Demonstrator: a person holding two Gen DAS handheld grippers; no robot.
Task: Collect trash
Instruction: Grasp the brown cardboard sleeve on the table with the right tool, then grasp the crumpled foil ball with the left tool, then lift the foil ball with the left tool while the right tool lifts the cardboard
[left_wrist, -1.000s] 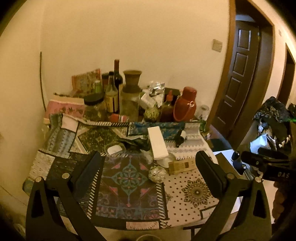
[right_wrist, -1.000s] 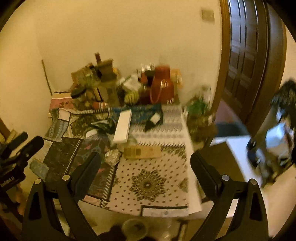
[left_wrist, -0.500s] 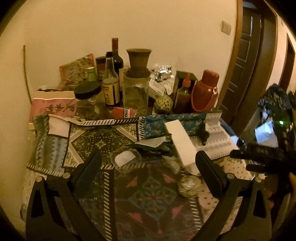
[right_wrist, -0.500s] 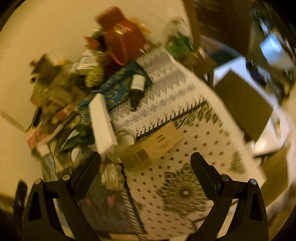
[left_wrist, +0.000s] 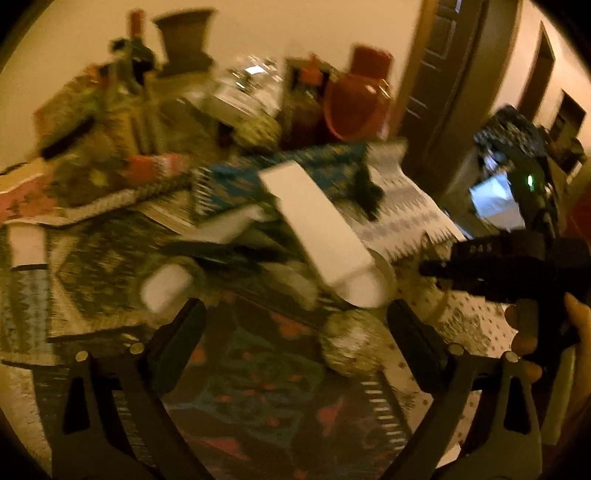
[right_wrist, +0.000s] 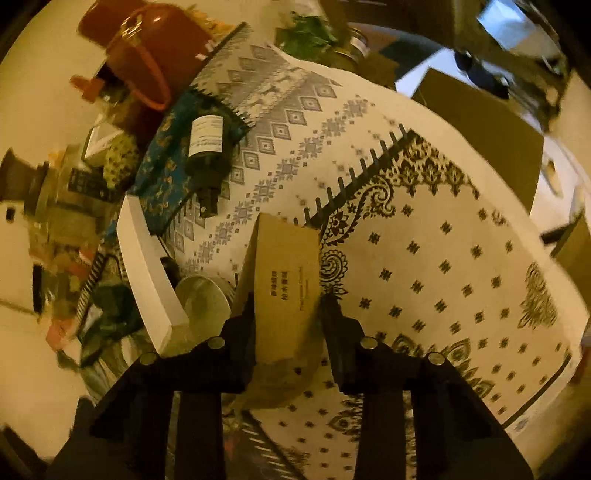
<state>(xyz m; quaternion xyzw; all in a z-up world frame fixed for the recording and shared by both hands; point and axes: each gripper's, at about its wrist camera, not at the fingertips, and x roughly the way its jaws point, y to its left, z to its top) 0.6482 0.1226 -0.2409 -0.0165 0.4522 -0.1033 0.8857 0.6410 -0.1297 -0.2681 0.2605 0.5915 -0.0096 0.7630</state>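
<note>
Your right gripper (right_wrist: 290, 314) is pointed steeply down at the table and its jaws are closing around the brown cardboard box (right_wrist: 282, 280). The box sits between both fingers; the left finger is against its side and the right finger meets its right edge, so the pads look to be in contact. The box lies on the white patterned tablecloth (right_wrist: 424, 236), just right of a small pale round lid or cup (right_wrist: 205, 301) and the long white box (right_wrist: 147, 269). A dark bottle with a white label (right_wrist: 207, 147) lies on its side further back, apart from your fingers.

Your left gripper (left_wrist: 295, 325) is wide open, nothing between the fingers, nothing touched. It hangs above the dark patterned cloth (left_wrist: 255, 373). A crumpled foil ball (left_wrist: 351, 343) sits just inside its right finger, not in contact as far as the blur allows. The long white box (left_wrist: 317, 225) is beyond the fingertips. The left view is motion-blurred, so fine contact there can't be confirmed. Your right hand (left_wrist: 532, 332) and the right gripper's body show at that view's right edge.
</note>
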